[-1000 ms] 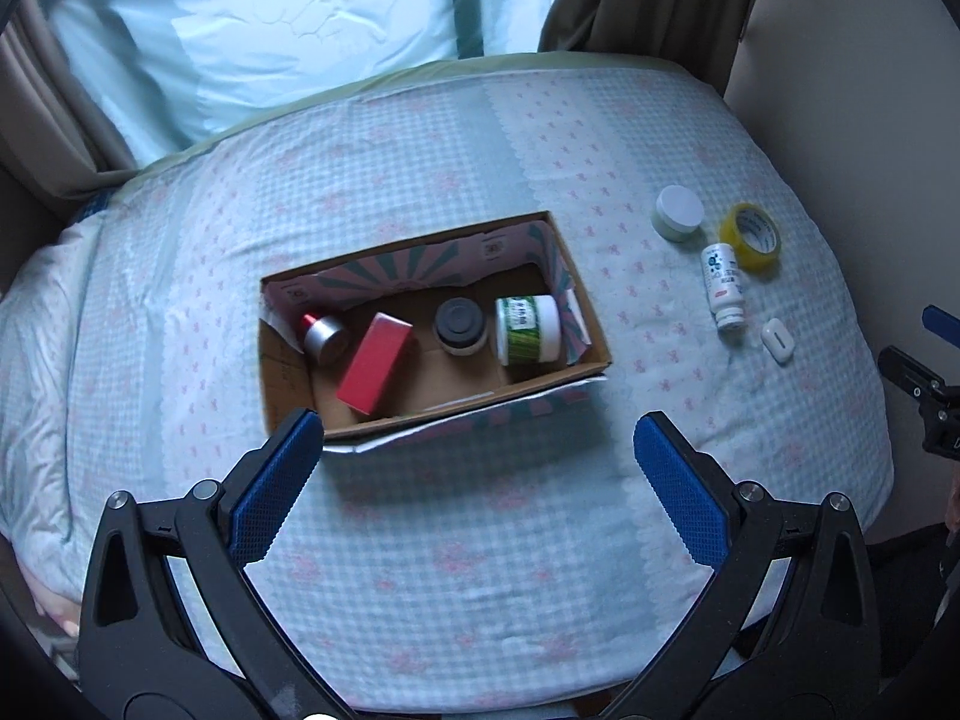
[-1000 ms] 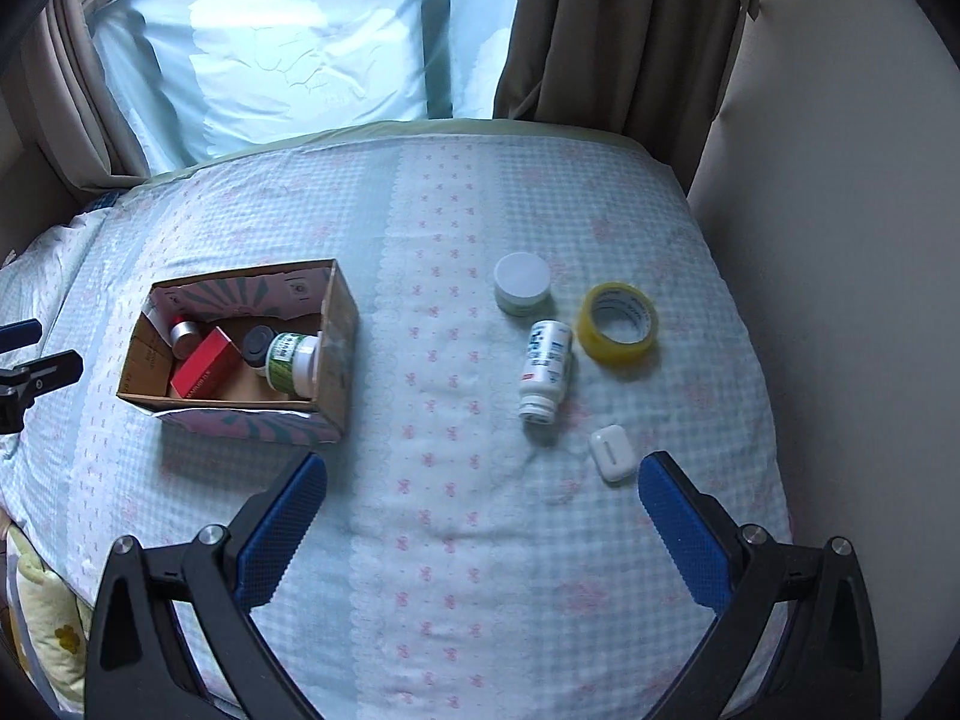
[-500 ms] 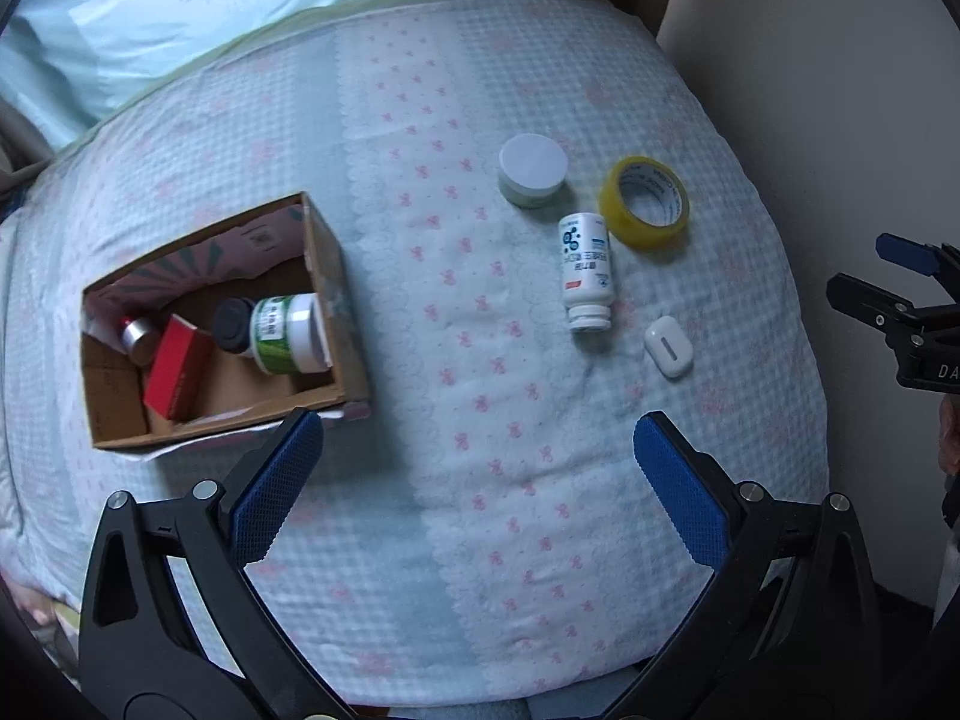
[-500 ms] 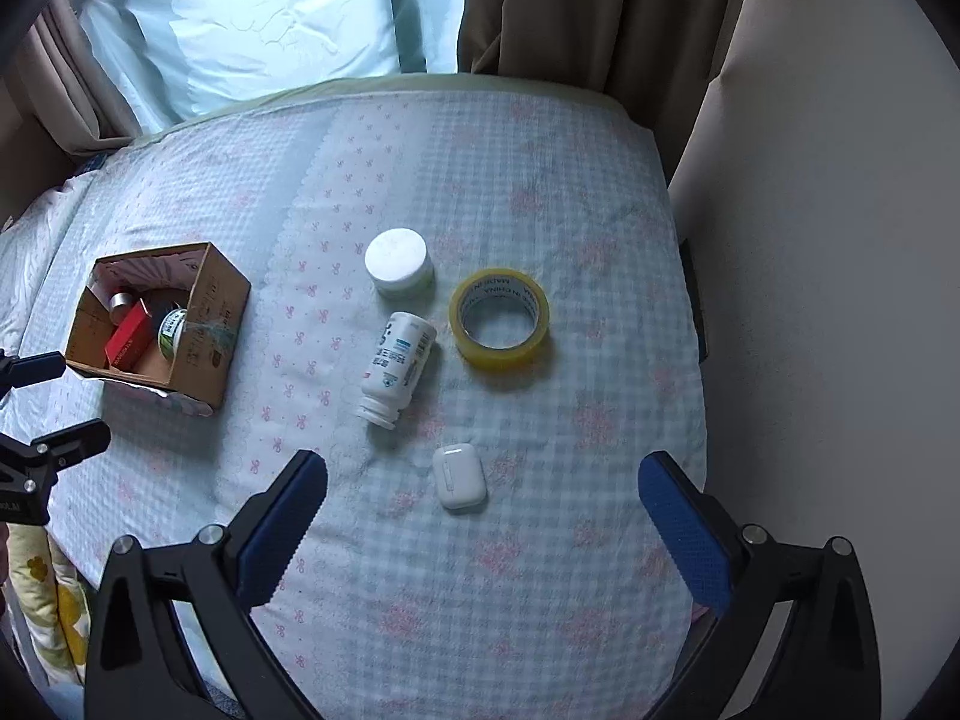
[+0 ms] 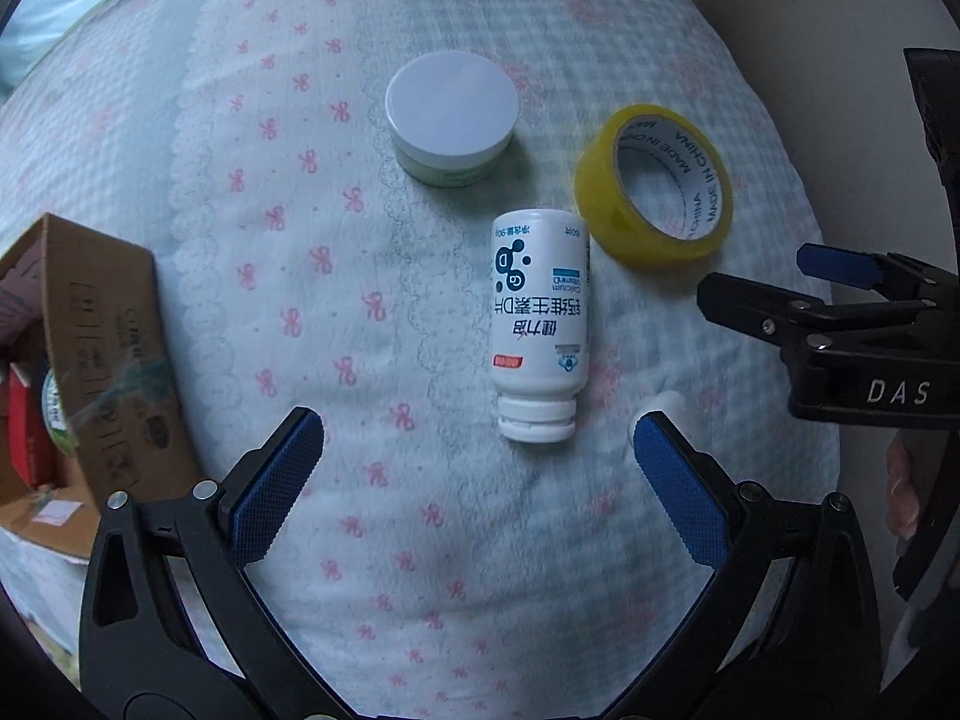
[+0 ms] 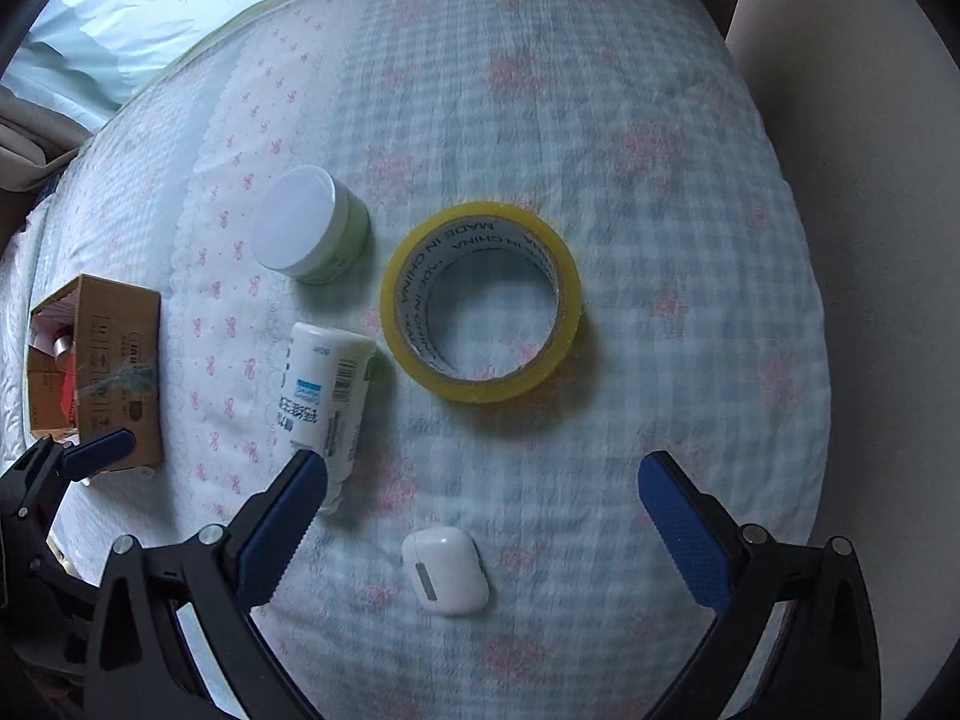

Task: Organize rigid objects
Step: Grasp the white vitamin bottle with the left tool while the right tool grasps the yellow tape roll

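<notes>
Bedspread (image 5: 420, 570), pale blue check with pink bow print, carries all the loose items. Your left gripper (image 5: 474, 456) hovers above it with its blue pads spread wide and nothing between them. The white bottle (image 5: 538, 324) lies on its side just ahead of that gap, cap end pointing toward you, label with printed characters facing up. Beyond the bottle's base stands the white-lidded jar (image 5: 451, 114), upright, green body showing under the lid. The yellow tape roll (image 5: 654, 195) lies flat to the right of the bottle's base, just beside it; whether they touch, you cannot tell. The cardboard box (image 5: 108, 354) sits at the left edge of the left wrist view, with a red item and a green-labelled container partly visible inside.

Your right gripper (image 6: 480, 498) is likewise spread wide and holds nothing. In the right wrist view, the white earbud case (image 6: 445, 570) lies on the bedspread between its fingers, near the camera, touching neither pad. The left pad of this gripper overlaps the bottle's cap end in the view; contact cannot be judged. The tape roll sits ahead of the gap, well clear of both pads. Each gripper appears at the edge of the other's view.
</notes>
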`<state>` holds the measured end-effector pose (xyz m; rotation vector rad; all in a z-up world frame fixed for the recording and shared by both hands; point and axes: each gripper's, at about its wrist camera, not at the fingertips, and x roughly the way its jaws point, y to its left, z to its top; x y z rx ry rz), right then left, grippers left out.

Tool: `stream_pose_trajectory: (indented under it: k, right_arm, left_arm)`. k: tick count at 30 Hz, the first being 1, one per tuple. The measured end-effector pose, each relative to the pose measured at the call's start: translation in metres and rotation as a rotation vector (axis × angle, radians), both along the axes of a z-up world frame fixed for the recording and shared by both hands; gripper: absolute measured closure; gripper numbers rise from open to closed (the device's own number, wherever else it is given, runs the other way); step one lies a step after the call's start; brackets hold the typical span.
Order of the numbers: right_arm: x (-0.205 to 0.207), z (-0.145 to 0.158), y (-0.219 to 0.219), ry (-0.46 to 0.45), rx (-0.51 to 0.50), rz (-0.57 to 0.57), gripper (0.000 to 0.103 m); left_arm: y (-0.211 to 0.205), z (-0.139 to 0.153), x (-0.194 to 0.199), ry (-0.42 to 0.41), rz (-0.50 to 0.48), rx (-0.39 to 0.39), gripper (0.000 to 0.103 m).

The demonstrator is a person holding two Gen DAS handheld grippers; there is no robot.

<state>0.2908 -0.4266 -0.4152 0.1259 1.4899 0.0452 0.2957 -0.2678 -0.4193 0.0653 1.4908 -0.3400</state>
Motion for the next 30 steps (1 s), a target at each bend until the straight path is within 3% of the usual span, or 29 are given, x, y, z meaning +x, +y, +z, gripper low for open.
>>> stream_pose_trajectory:
  k: [12,20,23,30]
  right_arm:
    - [0.04,-0.058,-0.004,0.029,-0.002,-0.03,0.0]
    - [0.059,-0.072,-0.001,0.034,-0.028,-0.008,0.0]
    - [0.066,-0.071,0.003,0.029,-0.044,0.003,0.002]
    - [0.074,-0.067,0.017,0.025,-0.053,0.005,0.005]
  left_arm:
    - [-0.034,-0.056,0.02,0.014,-0.005,0.003,0.006]
    - [-0.047,-0.072,0.03,0.036,-0.012,-0.002,0.032]
    - [-0.053,-0.068,0.032,0.032,-0.024,-0.045,0.057]
    - [-0.049,-0.064,0.034,0.028,-0.019,-0.065,0.057]
